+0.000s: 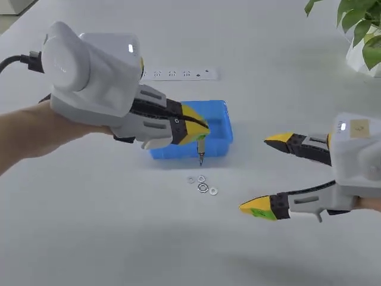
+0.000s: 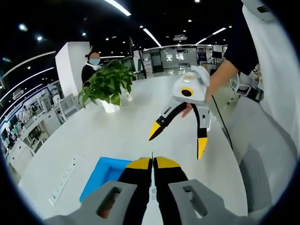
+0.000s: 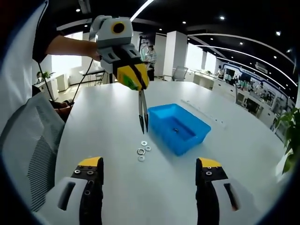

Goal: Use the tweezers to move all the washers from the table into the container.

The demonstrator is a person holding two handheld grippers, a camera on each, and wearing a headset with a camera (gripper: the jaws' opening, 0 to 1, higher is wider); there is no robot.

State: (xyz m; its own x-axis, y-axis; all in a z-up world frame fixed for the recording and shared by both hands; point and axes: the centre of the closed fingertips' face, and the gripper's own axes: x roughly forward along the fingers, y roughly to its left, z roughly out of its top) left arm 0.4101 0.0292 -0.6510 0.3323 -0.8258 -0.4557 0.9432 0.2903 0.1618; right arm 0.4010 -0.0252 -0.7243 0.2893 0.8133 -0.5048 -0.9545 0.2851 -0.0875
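The white table is big, and most of it is bare. A long white power strip lies flat behind the blue container, a little apart from it. A green plant in a white pot stands at the far edge of the table, well apart from the work. A person stands behind the plant. A gray mesh chair sits beside the table.

In the head view, the left gripper hangs over the container and hides part of its inside. Its two jaws are pressed tight together on the top of the tweezers. The tweezers point straight down. Their thin tips are just in front of the container's near wall.

The washers lie in a small bunch on the table, near the container's near wall and close under the tweezer tips. The tips are near them but do not touch them. I can count about four little rings.

The container is an open blue box that sits flat on the table. In the right gripper view, one washer lies on its blue floor, near the middle.

The right gripper is off to the side of the washers, apart from them, and above the table. Its two yellow-tipped jaws are spread wide with bare table between them.
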